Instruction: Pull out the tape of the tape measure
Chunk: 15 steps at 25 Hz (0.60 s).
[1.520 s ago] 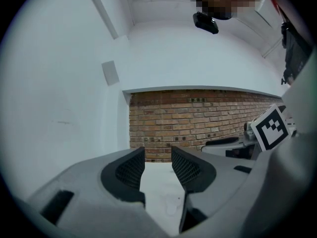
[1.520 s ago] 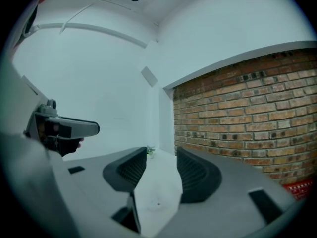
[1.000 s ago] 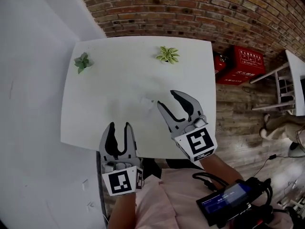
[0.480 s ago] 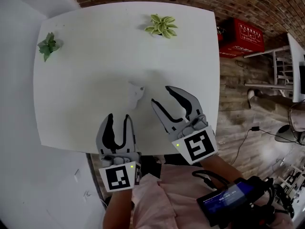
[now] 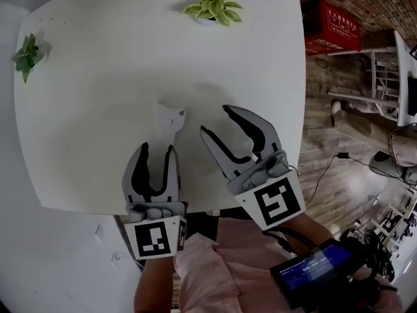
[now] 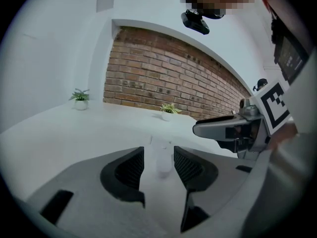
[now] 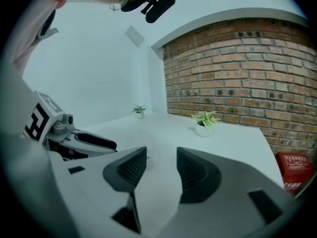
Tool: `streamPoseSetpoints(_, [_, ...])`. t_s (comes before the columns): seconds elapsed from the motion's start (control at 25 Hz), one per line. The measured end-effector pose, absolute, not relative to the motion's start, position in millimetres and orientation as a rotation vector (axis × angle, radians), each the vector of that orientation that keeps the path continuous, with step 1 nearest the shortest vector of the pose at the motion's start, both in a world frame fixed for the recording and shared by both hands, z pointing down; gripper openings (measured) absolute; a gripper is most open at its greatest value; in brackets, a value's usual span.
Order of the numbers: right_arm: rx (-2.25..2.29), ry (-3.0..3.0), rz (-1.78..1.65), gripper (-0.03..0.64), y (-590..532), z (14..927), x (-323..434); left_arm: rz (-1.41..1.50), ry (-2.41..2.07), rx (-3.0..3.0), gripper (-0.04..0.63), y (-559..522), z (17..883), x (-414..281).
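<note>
Left tongs (image 5: 156, 150) have just been opening, right tongs (image 5: 215, 120) stand open; both empty. I would straddle the apparent tape measure (image 5: 169, 121) squarely before closing.

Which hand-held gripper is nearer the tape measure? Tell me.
Left hand-held gripper: its jaws, just opened further, hold nothing; the tape measure lies just ahead. Right hand-held gripper: off to its right.

A small whitish tape measure (image 5: 171, 121) with a rounded case sits on the white table (image 5: 98, 109). It lies in the near half, about midway between left and right and well short of the far edge. A small tab juts from its far right corner. Its pale colour blends into the tabletop, so any markings cannot be made out.
</note>
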State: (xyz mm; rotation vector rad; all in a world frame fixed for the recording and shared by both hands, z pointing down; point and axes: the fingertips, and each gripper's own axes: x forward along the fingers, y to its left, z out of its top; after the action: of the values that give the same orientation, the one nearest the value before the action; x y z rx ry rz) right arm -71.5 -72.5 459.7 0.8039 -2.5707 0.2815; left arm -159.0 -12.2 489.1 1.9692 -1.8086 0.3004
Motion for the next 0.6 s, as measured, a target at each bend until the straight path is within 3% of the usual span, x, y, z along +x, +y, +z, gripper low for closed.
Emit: streamPoseSetpoints(0.6, [0.865,-2.560,0.307,0.193,-72,458,-63,0.672,-1.647,1.982,0.212,-16,526,-141])
